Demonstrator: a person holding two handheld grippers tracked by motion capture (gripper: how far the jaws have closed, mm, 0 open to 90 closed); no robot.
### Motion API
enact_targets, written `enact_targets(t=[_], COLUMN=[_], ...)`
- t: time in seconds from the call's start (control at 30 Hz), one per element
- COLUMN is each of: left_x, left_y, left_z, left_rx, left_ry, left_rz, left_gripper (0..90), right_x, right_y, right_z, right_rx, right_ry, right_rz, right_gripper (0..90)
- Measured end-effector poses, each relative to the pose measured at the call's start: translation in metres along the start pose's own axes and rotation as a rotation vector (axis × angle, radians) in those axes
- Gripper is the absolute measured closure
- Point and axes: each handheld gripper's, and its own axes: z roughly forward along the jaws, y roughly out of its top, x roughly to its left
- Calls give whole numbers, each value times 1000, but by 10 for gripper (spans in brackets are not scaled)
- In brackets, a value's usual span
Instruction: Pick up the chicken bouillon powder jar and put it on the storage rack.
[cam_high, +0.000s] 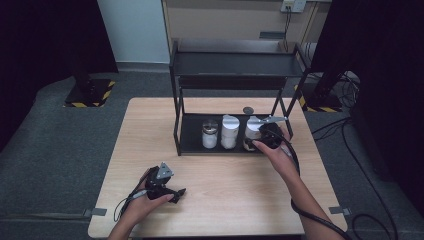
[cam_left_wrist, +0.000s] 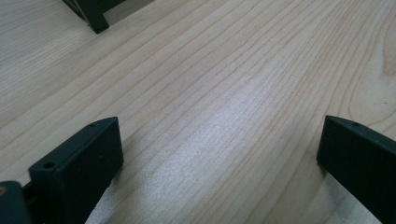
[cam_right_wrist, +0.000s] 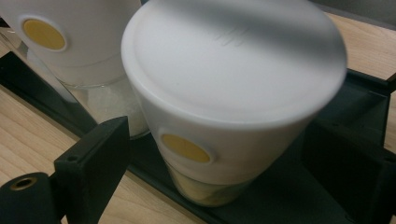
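Right now we're holding the right gripper (cam_right_wrist: 215, 158) around the white-lidded jar (cam_right_wrist: 233, 93) on the rack's (cam_high: 187, 135) bottom shelf, rightmost of three containers. Its jaws are standing apart on either side of the jar, not pressing on it. A second white-lidded jar (cam_right_wrist: 70, 42) is sitting just beside it. We're resting the left gripper (cam_left_wrist: 219, 154) on the wooden table (cam_left_wrist: 224, 70), jaws wide apart, with nothing between them.

The high view looks down and forward over the rack (cam_high: 235, 80). The right gripper view sits close at the rack's (cam_right_wrist: 289, 196) lower shelf; the left gripper view skims the surface (cam_left_wrist: 224, 93) beside its foot.
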Motion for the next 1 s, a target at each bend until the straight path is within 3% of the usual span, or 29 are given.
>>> enact_targets(t=[1.0], left_x=[0], left_y=[0], left_z=[0], left_rx=[0], left_ry=[0], left_rz=[0], left_gripper=[0], right_x=[-1], right_y=[-7], right_z=[-20], right_rx=[-55], right_ry=[19], right_rz=[-22], right_gripper=[43])
